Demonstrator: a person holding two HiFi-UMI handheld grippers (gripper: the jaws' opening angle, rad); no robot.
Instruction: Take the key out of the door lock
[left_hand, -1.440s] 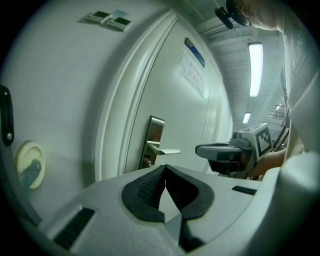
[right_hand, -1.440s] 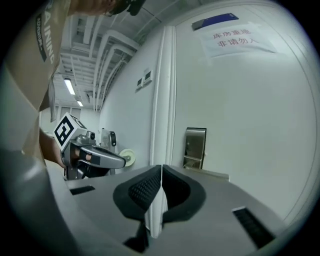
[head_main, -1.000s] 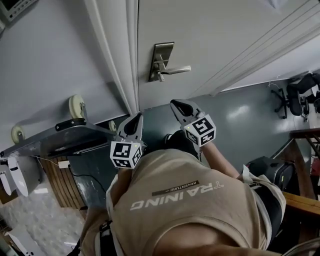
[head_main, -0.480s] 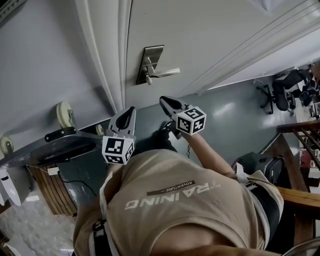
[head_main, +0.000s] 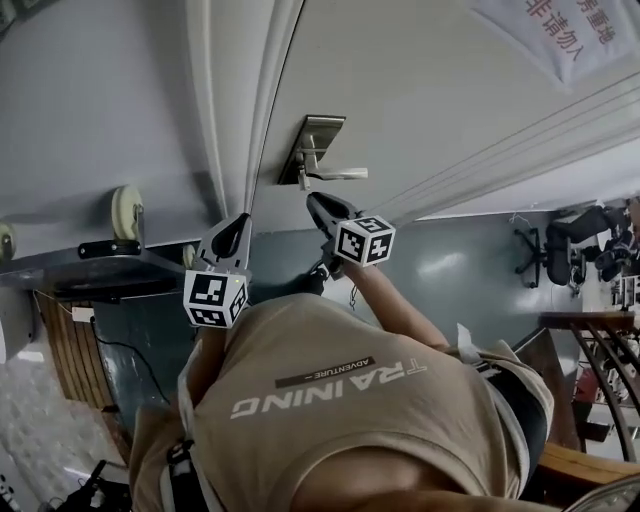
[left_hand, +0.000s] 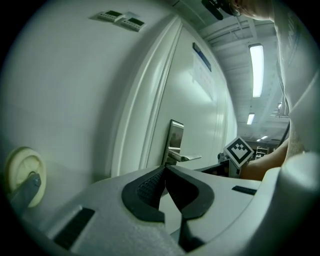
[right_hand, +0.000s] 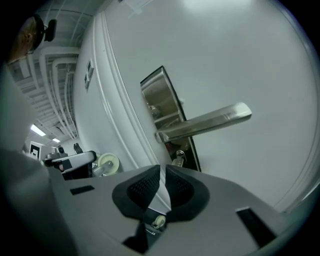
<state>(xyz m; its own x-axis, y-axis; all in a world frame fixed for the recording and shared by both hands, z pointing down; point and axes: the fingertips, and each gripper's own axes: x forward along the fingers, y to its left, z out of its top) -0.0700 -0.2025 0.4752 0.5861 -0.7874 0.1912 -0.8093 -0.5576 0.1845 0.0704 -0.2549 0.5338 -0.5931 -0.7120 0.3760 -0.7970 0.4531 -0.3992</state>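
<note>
The right gripper (right_hand: 161, 168), jaws all but closed and empty, half hides the key (right_hand: 178, 158) under the lever handle (right_hand: 205, 125). The left gripper (left_hand: 165, 168) is closed too.

Small metal key (right_hand: 178, 159) protrudes from the silver door lock's (right_hand: 157, 95) lower end.

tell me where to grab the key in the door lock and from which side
I'd grip the key's exposed head, which juts from the lock plate just below the lever handle. Come straight at the door, under the lever, so the right tongs, now shut, can open and close across the head.
</note>
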